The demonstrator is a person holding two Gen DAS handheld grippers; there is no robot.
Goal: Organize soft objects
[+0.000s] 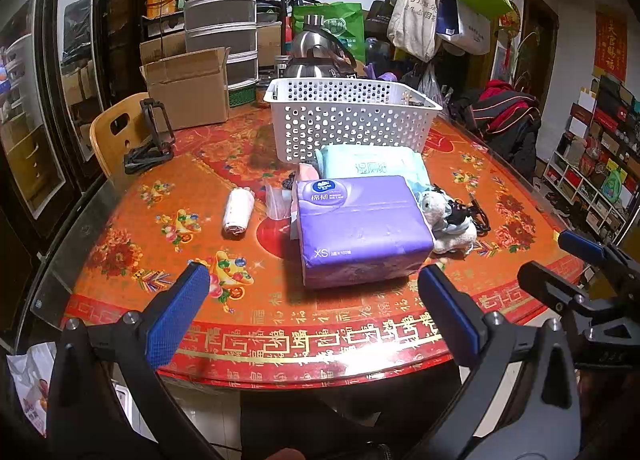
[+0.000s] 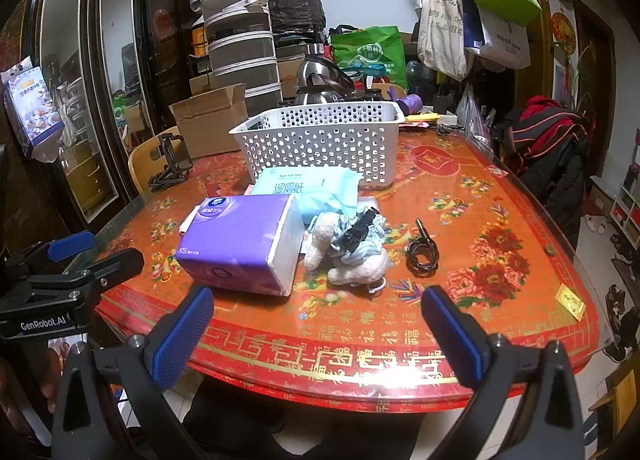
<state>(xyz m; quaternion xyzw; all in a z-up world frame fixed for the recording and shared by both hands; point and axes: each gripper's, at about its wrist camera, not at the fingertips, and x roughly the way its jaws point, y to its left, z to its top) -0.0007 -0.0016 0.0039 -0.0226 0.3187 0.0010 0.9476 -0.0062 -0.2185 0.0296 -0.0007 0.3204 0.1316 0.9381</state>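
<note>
A purple tissue pack (image 1: 360,228) (image 2: 244,240) lies mid-table. Behind it rests a pale green wet-wipe pack (image 1: 372,166) (image 2: 308,190). To its right slumps a white plush toy (image 1: 448,220) (image 2: 352,248) in blue cloth. Further back stands a white perforated basket (image 1: 352,116) (image 2: 320,140). A white rolled cloth (image 1: 239,212) lies left of the tissue pack. My left gripper (image 1: 314,300) hangs open at the near table edge, nothing between its fingers. My right gripper (image 2: 318,312) is open too, short of the toy and empty.
A coiled black cable (image 2: 422,252) lies right of the toy. A cardboard box (image 1: 188,88), a black stand (image 1: 152,140) and a steel kettle (image 1: 316,52) sit at the back. The red patterned table (image 2: 500,220) has bare room at right. A wooden chair (image 1: 116,132) stands left.
</note>
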